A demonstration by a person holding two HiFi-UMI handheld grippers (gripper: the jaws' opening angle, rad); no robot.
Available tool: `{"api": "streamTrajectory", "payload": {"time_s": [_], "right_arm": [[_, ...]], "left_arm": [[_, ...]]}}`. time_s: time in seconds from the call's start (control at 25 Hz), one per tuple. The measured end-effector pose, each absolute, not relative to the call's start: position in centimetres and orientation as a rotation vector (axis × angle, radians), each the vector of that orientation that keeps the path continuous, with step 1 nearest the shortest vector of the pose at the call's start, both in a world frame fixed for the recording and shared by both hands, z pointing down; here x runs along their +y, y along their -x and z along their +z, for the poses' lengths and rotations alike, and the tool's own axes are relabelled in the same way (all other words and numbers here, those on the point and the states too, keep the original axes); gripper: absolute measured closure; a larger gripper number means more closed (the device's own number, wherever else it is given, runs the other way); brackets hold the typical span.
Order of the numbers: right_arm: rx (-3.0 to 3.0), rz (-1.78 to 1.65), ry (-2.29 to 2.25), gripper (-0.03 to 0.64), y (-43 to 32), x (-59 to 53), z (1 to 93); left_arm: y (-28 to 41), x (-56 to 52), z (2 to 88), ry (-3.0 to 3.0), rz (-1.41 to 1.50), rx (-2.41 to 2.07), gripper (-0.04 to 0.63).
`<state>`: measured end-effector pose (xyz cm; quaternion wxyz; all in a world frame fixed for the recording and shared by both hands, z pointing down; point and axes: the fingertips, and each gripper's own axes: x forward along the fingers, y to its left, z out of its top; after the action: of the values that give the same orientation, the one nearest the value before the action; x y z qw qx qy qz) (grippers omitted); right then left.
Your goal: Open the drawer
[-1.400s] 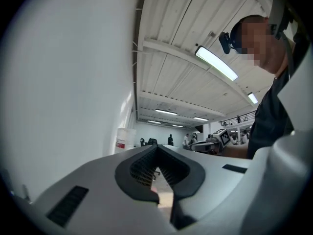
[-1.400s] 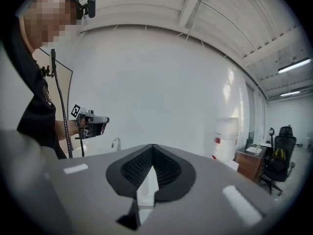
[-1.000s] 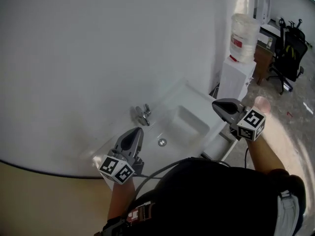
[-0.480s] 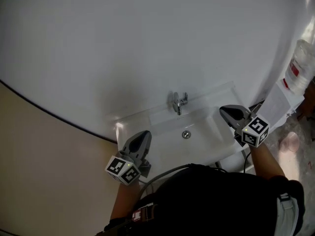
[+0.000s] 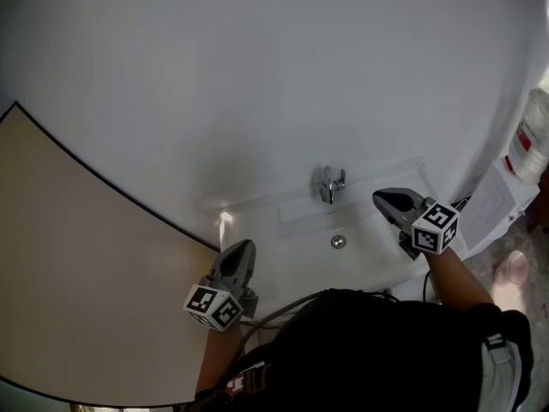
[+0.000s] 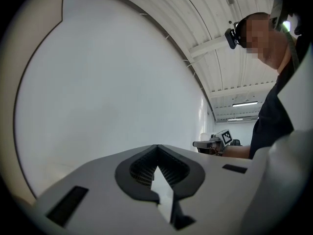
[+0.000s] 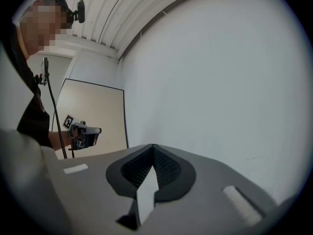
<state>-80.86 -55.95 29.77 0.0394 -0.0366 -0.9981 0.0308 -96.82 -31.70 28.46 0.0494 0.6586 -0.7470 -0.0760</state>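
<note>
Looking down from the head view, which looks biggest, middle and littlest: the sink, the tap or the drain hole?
1. sink, by far the biggest.
2. tap.
3. drain hole, littlest, only somewhat smaller than the tap.

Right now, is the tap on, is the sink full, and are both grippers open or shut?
Silver metal tap: off, no stream seen.
White rectangular sink: empty.
Left grey gripper: shut, holding nothing.
Right grey gripper: shut, holding nothing.
</note>
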Motion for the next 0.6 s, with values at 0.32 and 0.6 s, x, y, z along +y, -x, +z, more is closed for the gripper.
{"api": "streamTrajectory", "payload": {"time_s": [0.32,0.6], "right_arm": [[-3.06,0.236,0.098,0.62,83.1,-53.8,30.0],[-3.018,0.196,0.068,0.62,83.3,-53.6,31.4]], "left_arm": [[99.2,-28.4,28.2,-2.002,-0.225,-2.308,0.594],[99.8,-28.8,29.4,-2.007,-0.238,-2.281,0.594]]}}
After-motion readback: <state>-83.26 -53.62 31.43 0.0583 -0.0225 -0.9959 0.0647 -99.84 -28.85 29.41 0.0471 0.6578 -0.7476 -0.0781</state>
